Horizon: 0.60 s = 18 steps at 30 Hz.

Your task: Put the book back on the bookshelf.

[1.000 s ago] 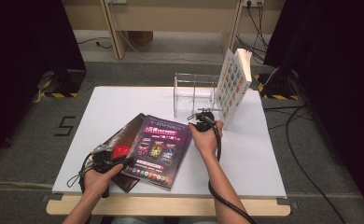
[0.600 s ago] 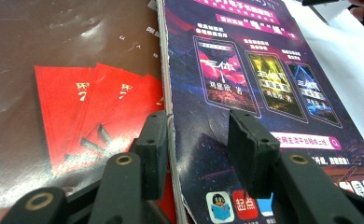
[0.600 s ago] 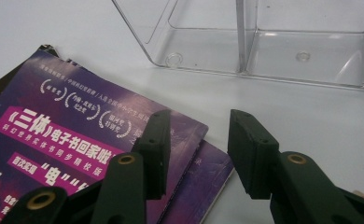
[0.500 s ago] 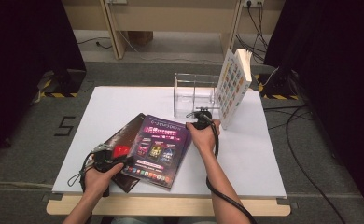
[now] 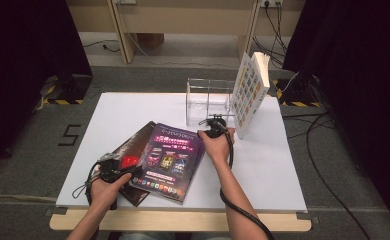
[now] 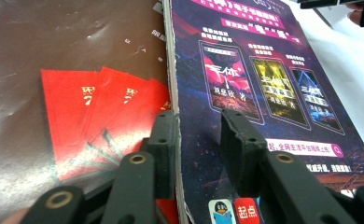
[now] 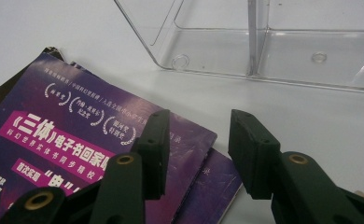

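A purple book (image 5: pixel 170 160) lies partly on top of a dark brown book (image 5: pixel 133 147) with red artwork, near the table's front. My left gripper (image 5: pixel 132 172) is at their near left side. In the left gripper view its jaws (image 6: pixel 198 121) straddle the purple book's (image 6: pixel 264 84) left edge, one over the brown cover (image 6: pixel 54 70). They have just been closing, but the pads press on nothing. My right gripper (image 5: pixel 210 125) hovers open at the purple book's far right corner (image 7: pixel 77 140). One jaw (image 7: pixel 199 121) is over the cover, the other over bare table.
A clear two-compartment holder (image 5: pixel 208 100) (image 7: pixel 273 51) stands just beyond the right gripper. A thick book (image 5: pixel 250 92) with a tiled cover stands upright against the holder's right side. The white table (image 5: pixel 133 110) ends close behind the holder.
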### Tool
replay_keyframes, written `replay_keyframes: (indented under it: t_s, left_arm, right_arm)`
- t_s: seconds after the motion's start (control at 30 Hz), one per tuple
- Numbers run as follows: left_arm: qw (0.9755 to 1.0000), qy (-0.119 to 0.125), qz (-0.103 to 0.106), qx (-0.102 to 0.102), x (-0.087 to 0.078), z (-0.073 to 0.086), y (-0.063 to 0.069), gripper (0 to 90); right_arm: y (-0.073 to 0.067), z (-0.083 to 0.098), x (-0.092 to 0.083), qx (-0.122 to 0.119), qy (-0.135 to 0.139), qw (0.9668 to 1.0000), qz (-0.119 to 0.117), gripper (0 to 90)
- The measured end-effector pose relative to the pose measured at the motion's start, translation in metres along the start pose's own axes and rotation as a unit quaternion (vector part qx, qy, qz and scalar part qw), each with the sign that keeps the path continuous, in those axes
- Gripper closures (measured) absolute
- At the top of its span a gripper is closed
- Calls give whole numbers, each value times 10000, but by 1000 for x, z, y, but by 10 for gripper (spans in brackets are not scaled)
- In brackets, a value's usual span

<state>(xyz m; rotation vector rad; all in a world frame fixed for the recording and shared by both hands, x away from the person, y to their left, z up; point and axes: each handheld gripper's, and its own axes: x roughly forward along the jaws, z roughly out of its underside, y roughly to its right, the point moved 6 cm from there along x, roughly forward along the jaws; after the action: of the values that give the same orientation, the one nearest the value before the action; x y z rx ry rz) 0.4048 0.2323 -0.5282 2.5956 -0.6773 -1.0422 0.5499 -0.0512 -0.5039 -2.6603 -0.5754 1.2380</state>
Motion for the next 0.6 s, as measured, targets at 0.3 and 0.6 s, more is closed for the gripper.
replay_keyframes:
  t_s: [0.3, 0.6]
  left_arm:
    - [9997, -59, -97, 214, 0, -2, 2, 718]
    - [9994, -149, -39, 309, 2, -4, 4, 751]
  right_arm:
    - [2, -6, 5, 34, -19, 10000, 0, 593]
    - [2, -5, 12, 28, -98, 9999, -42, 591]
